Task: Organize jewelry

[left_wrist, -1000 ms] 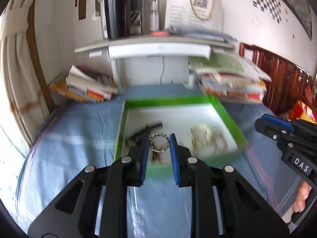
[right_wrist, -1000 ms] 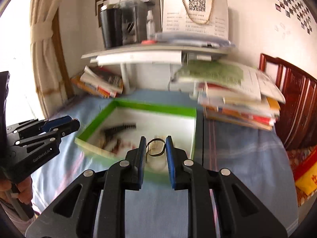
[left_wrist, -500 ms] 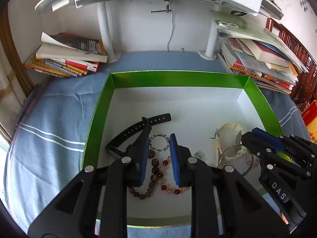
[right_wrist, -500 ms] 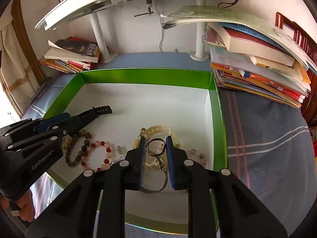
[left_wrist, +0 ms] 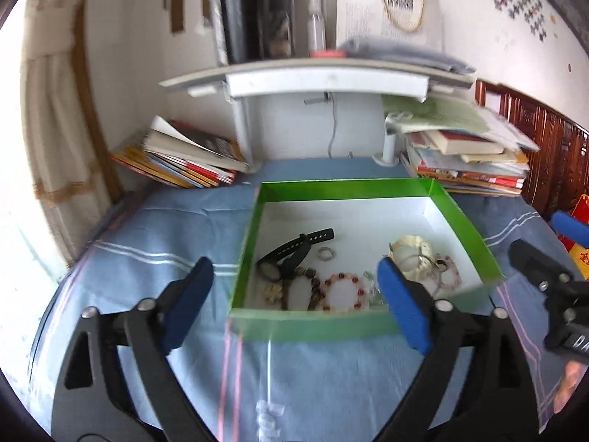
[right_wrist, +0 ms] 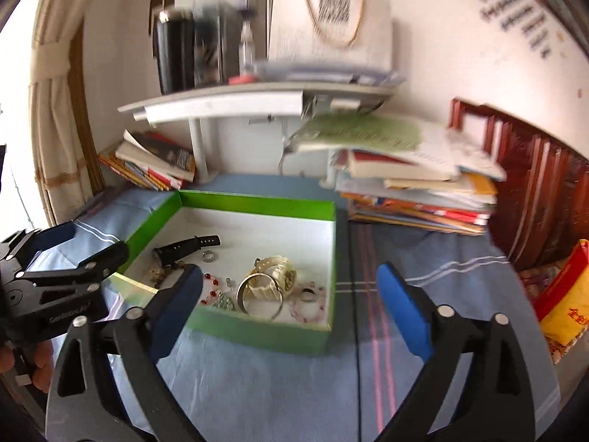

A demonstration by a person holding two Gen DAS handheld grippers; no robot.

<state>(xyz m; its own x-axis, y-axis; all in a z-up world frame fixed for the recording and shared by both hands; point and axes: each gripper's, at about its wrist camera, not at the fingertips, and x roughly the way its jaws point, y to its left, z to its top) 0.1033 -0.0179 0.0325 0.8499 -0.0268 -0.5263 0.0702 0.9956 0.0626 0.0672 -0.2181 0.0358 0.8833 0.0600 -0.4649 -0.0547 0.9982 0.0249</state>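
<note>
A green box with a white floor sits on the blue cloth and holds several pieces of jewelry. In it lie a black watch strap, a small beaded ring, a red bead bracelet, a cream watch, a metal bangle and a dark ring. My left gripper hovers before the box's near wall, jaws opening wide, nothing between them. My right gripper does the same at the box's near right corner.
Book stacks flank a white shelf stand behind the box. A wooden headboard and a red and yellow bag stand at the right. A curtain hangs at the left. A hand holds the left gripper.
Both grippers let go of their rings, which now lie in the box, opened wide and drew back from over the box to its near side.
</note>
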